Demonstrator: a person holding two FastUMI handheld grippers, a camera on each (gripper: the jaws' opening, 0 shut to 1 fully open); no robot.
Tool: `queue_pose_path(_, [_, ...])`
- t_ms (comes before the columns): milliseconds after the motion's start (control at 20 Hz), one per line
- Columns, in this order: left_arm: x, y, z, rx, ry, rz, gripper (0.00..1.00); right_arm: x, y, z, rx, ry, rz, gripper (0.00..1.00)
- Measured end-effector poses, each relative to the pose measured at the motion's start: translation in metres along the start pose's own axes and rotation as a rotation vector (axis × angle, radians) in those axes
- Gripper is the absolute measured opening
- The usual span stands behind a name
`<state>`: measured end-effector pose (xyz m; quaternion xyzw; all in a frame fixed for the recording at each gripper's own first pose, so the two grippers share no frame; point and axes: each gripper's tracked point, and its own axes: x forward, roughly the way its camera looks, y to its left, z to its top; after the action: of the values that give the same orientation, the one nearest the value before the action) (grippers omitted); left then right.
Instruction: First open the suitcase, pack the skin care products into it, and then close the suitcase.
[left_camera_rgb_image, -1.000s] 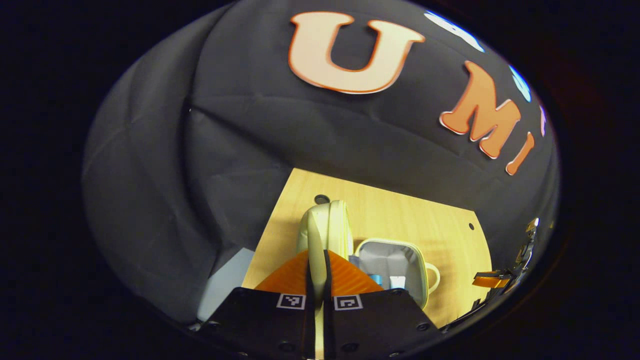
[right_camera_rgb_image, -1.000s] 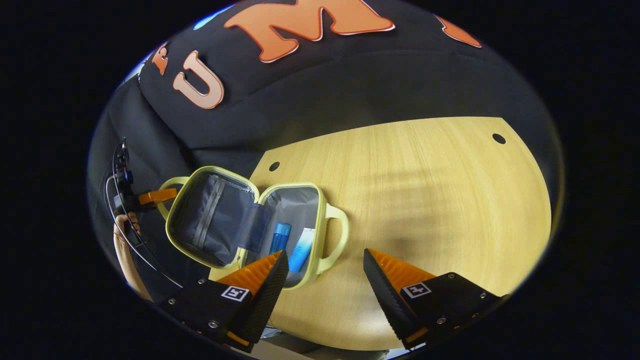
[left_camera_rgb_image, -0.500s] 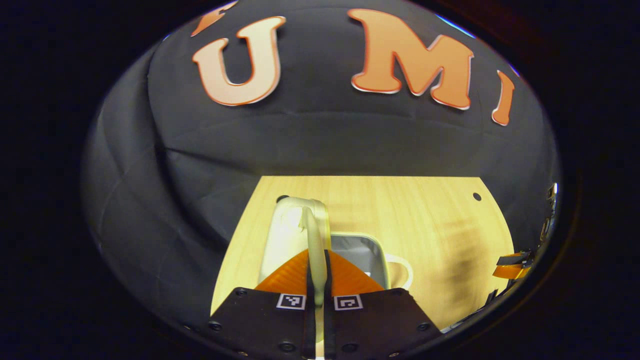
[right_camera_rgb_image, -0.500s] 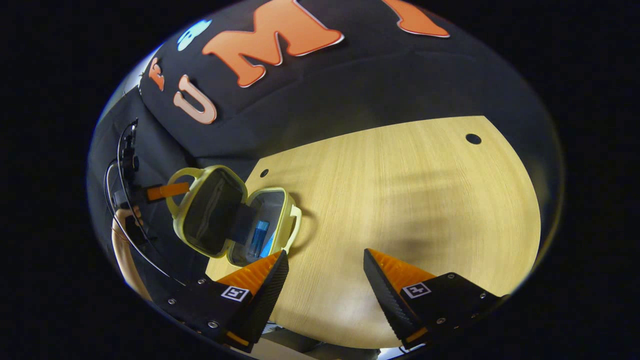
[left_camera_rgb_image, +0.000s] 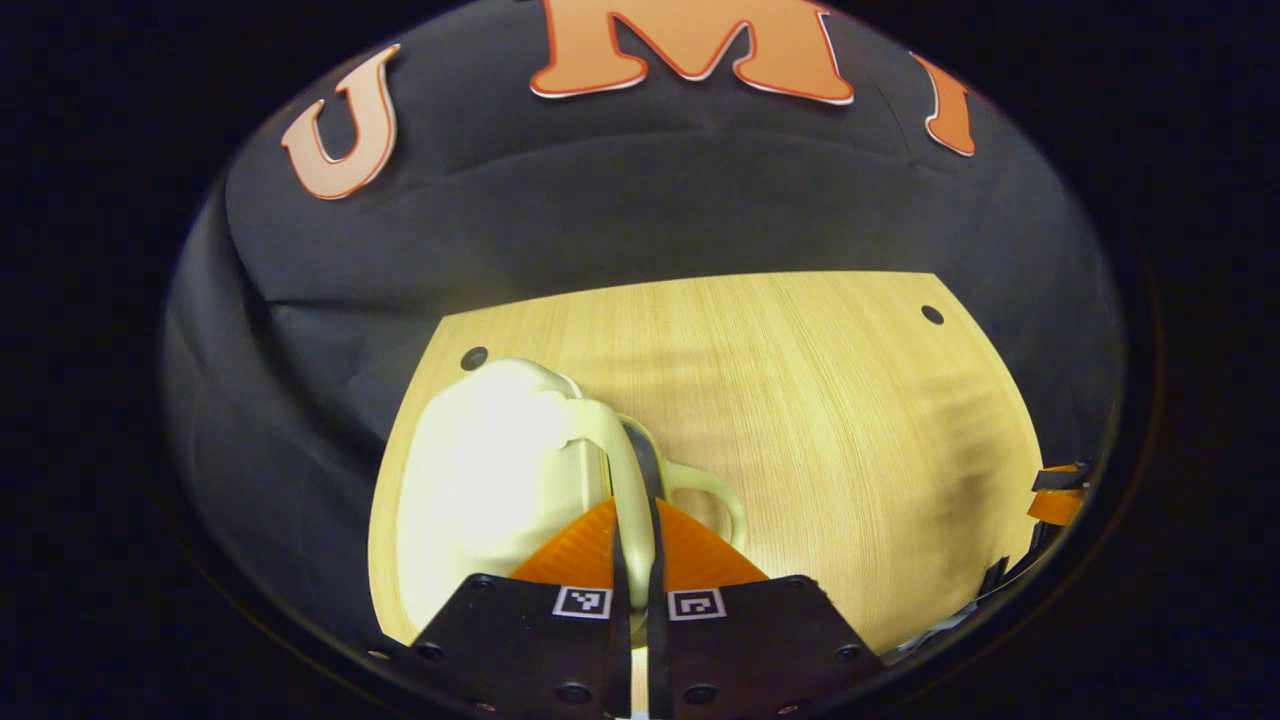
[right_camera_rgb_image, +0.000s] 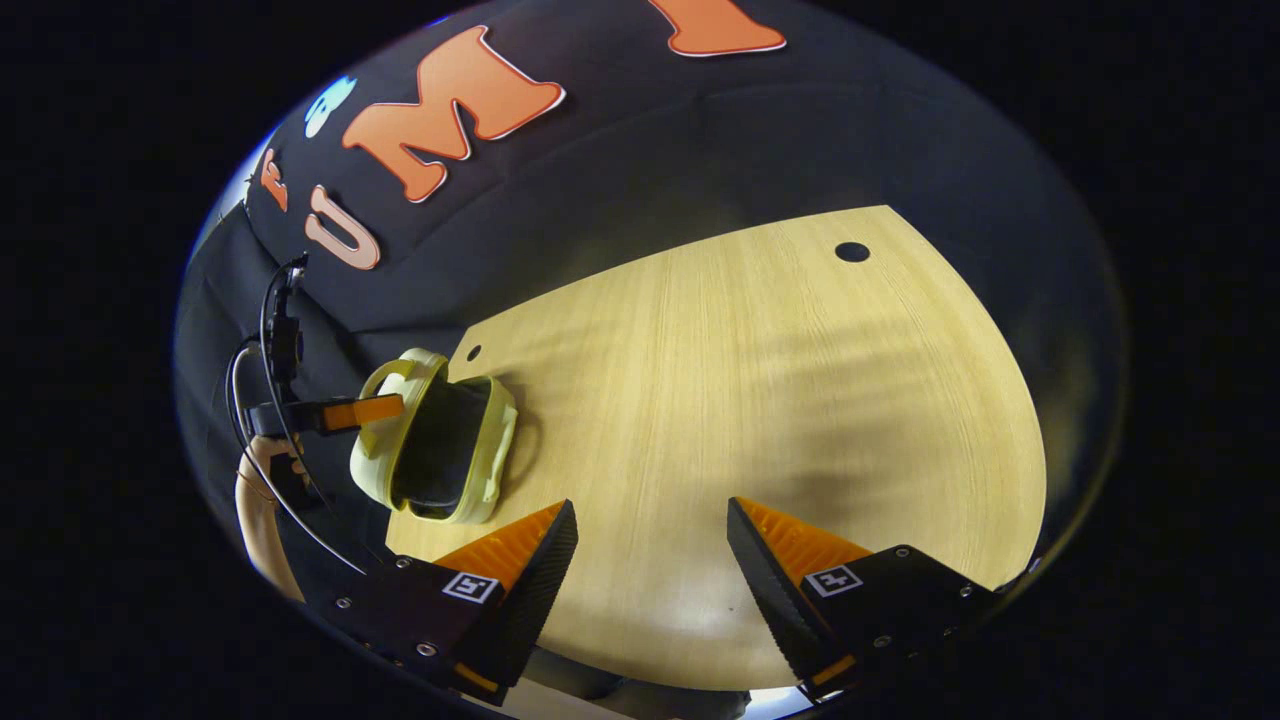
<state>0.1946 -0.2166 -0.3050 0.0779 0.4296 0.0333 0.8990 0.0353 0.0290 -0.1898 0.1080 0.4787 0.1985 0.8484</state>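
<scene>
Suitcase (right_camera_rgb_image: 440, 450) near wooden table (right_camera_rgb_image: 760, 420) edge; left claw (left_camera_rgb_image: 633, 520) clamps lid handle, right claw (right_camera_rgb_image: 650, 560) agape.

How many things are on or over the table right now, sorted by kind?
Suitcase: 1, pale yellow, nearly closed, on the wooden table
Suitcase handles: 2, the lid handle and the base handle
Hand-held grippers: 2, the left hand-held gripper shut on the lid handle, the right hand-held gripper open over the table
Total: 5
</scene>
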Motion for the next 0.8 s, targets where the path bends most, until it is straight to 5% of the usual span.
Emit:
queue_pose_path(650, [0.039,-0.023,-0.018,0.052,0.159,-0.01,0.1,-0.006,-0.025,-0.023,-0.02,0.046,-0.016,0.96])
queue_pose_path(700, [0.04,-0.03,-0.024,0.023,0.181,-0.04,0.19,-0.006,-0.025,-0.024,-0.024,0.046,-0.018,0.96])
queue_pose_path(800, [0.021,-0.048,-0.027,-0.032,0.166,-0.1,0.73,-0.006,-0.025,-0.026,-0.033,0.038,-0.029,0.96])
